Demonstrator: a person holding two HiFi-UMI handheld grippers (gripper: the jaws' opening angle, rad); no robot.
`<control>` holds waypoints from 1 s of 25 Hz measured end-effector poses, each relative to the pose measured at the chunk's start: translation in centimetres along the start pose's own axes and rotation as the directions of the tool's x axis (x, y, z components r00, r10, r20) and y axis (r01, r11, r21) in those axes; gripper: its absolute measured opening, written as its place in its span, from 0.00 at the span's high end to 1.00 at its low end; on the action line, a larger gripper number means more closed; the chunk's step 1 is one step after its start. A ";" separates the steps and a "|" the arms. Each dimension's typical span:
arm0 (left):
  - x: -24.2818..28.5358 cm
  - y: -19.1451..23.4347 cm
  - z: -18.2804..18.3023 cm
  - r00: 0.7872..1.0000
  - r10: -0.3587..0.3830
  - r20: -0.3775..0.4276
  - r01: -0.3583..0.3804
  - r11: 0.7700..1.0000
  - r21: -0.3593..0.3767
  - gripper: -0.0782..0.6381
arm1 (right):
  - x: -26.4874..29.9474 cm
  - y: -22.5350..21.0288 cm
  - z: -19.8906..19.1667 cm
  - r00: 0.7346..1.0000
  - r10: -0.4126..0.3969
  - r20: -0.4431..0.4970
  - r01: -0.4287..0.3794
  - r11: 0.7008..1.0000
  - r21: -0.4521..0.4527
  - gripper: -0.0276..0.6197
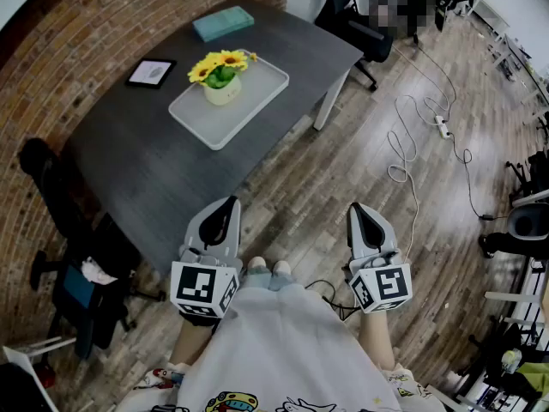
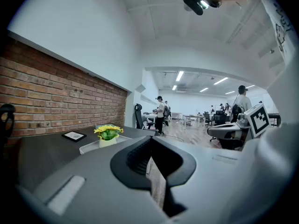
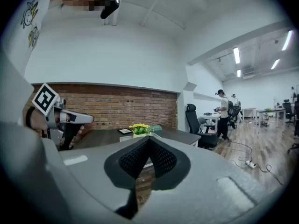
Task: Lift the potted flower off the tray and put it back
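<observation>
A potted flower [image 1: 221, 77] with yellow blooms in a pale pot stands upright on a white tray [image 1: 206, 120] on the dark grey table [image 1: 146, 170]. Both grippers are held close to my body, well short of the table's near corner. My left gripper [image 1: 230, 202] is shut with nothing in it. Level with it, my right gripper [image 1: 354, 209] is also shut and empty. In the left gripper view the flower [image 2: 108, 134] shows far off, beyond the closed jaws and left of them. The right gripper view has the flower [image 3: 139, 129] small, just above the jaw tips.
A framed picture [image 1: 151, 73] and a teal book [image 1: 223, 22] lie on the table behind the tray. A black office chair [image 1: 356, 20] stands at the table's far end, another chair [image 1: 51, 204] at its left. Cables and a power strip [image 1: 442, 127] trail over the wooden floor.
</observation>
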State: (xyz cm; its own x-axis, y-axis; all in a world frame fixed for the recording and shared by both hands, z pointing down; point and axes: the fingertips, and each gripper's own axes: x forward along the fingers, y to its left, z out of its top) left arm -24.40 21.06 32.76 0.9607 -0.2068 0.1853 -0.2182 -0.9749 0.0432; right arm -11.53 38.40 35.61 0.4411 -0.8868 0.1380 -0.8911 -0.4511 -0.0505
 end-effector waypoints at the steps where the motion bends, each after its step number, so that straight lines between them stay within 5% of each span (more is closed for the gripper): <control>1: 0.0 -0.1 -0.2 1.000 0.003 0.002 -0.003 1.000 0.001 0.87 | -0.2 -0.3 0.0 1.000 -0.002 0.001 0.002 1.000 0.006 0.96; 25: 2.2 -0.4 -0.9 1.000 0.031 0.000 -0.031 0.999 0.012 0.74 | 1.2 -2.9 -0.9 0.998 0.056 0.003 -0.056 0.997 0.061 0.77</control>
State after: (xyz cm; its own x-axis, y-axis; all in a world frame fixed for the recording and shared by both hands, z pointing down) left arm -22.34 21.10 34.08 0.9534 -0.2369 0.1868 -0.2457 -0.9690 0.0252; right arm -8.53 38.74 36.84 0.3911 -0.9109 0.1318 -0.9061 -0.4062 -0.1183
